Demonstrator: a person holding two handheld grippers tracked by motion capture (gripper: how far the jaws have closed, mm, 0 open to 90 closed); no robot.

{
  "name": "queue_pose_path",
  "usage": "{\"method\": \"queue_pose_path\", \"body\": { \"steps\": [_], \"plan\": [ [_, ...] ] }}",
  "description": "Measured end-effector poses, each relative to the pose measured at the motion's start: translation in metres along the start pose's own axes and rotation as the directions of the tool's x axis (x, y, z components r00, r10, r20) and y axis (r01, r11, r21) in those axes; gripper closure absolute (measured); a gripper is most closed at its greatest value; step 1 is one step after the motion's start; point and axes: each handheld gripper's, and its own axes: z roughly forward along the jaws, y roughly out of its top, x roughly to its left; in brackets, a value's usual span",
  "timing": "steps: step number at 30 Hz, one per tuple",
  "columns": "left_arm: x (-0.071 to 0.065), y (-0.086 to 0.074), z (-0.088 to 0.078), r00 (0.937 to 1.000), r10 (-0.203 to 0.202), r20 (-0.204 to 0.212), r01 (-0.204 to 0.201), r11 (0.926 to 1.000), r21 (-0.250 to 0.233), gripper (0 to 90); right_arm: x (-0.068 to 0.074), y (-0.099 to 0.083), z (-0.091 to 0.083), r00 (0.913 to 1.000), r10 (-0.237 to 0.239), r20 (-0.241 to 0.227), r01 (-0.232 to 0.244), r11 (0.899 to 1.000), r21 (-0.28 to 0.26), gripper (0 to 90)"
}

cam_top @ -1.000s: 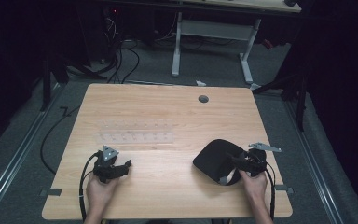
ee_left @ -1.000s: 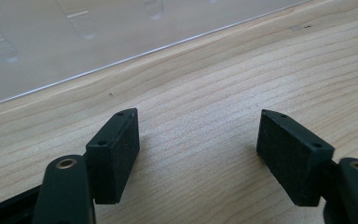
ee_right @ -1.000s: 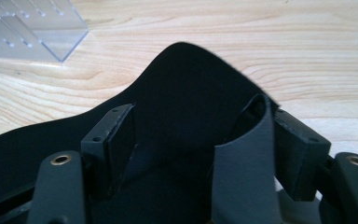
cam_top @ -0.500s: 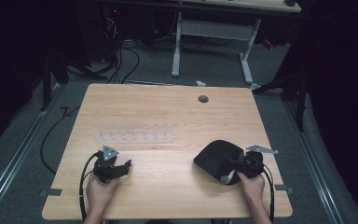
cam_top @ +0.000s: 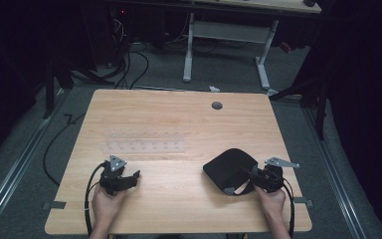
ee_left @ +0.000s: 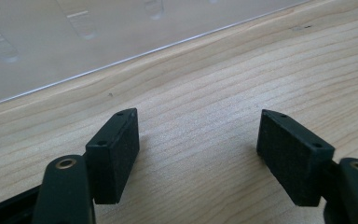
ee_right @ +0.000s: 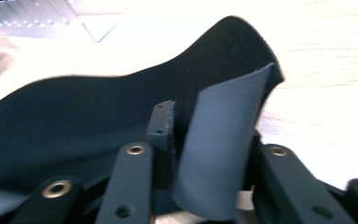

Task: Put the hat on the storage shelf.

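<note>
Right gripper [cam_top: 251,178], its jaws having just been closing, pinches the near edge of a black fabric pad [cam_top: 229,167] at the table's [cam_top: 179,114] four o'clock. Left gripper [cam_top: 129,178], at eight o'clock, stands released, jaws apart over bare wood just below a clear plastic rack [cam_top: 144,142].

Table [cam_top: 179,114]: clear rack [cam_top: 144,143] lies flat on it, left of centre, behind the left gripper [cam_top: 129,178] & well apart from the pad [cam_top: 229,167]. Pad sits on the right half, near front edge, its near edge folded up between the right gripper [cam_top: 246,180] jaws. Left gripper rests near front-left, nothing between its jaws. Cable hole [cam_top: 217,105] far back, right of centre. Desk frame [cam_top: 226,45] stands on the floor behind the table.
</note>
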Motion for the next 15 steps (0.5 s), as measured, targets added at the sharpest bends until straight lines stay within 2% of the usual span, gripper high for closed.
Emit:
{"method": "queue_pose_path", "body": {
  "steps": [4, 8, 10, 15],
  "plan": [
    [0.0, 0.0, 0.0, 1.0, 0.0, 0.0, 0.0, 1.0, 0.0, 30.1, 0.002, -0.002, -0.004, 0.9993, -0.03, -0.023, 0.031, 0.999, 0.012, 77.9],
    [0.0, 0.0, 0.0, 1.0, 0.0, 0.0, 0.0, 1.0, 0.0, 30.1, 0.003, -0.003, -0.008, 0.9989, -0.022, -0.042, 0.022, 1.0, 0.009, 81.7],
    [0.0, 0.0, 0.0, 1.0, 0.001, -0.001, -0.001, 1.0, 0.0, 30.1, 0.004, -0.003, -0.01, 0.9984, -0.032, -0.047, 0.032, 0.999, 0.005, 83.0],
    [0.0, 0.0, 0.0, 1.0, 0.001, 0.0, -0.001, 1.0, 0.0, 30.0, 0.006, -0.003, -0.014, 0.9985, -0.01, -0.053, 0.011, 1.0, 0.005, 84.2]
  ]
}}
